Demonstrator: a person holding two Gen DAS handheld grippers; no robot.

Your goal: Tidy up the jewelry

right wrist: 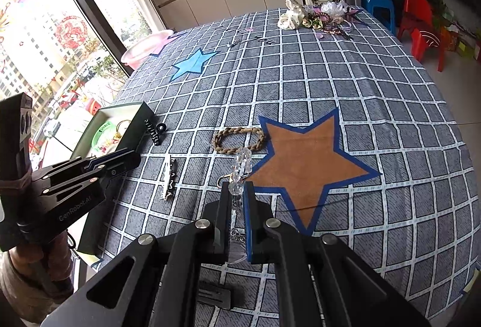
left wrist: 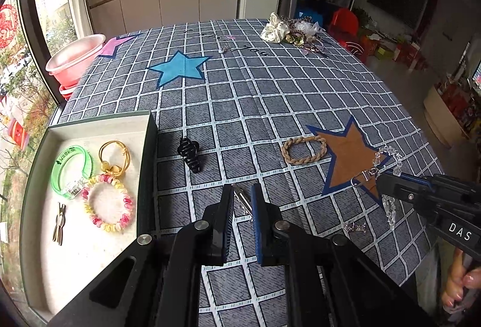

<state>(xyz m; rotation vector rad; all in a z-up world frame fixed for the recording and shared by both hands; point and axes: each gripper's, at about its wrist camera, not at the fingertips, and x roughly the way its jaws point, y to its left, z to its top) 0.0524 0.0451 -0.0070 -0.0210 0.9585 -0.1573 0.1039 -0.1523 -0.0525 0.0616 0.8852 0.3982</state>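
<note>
- The left gripper (left wrist: 243, 200) is pinching a slim silver hair clip (left wrist: 242, 200) above the checked desk (left wrist: 300, 92).
- The right gripper (right wrist: 237, 200) is clamping a clear crystal bead bracelet (right wrist: 242, 164).

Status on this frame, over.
Left gripper shut, empty; silver hair clip on the cloth just ahead. Right gripper shut on crystal strand, ends dangling. Path to the box looks clear.

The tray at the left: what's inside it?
The tray holds a green bangle, a gold ring tie, a pink-yellow coil bracelet and a small clip. Its near corner is hidden.
</note>
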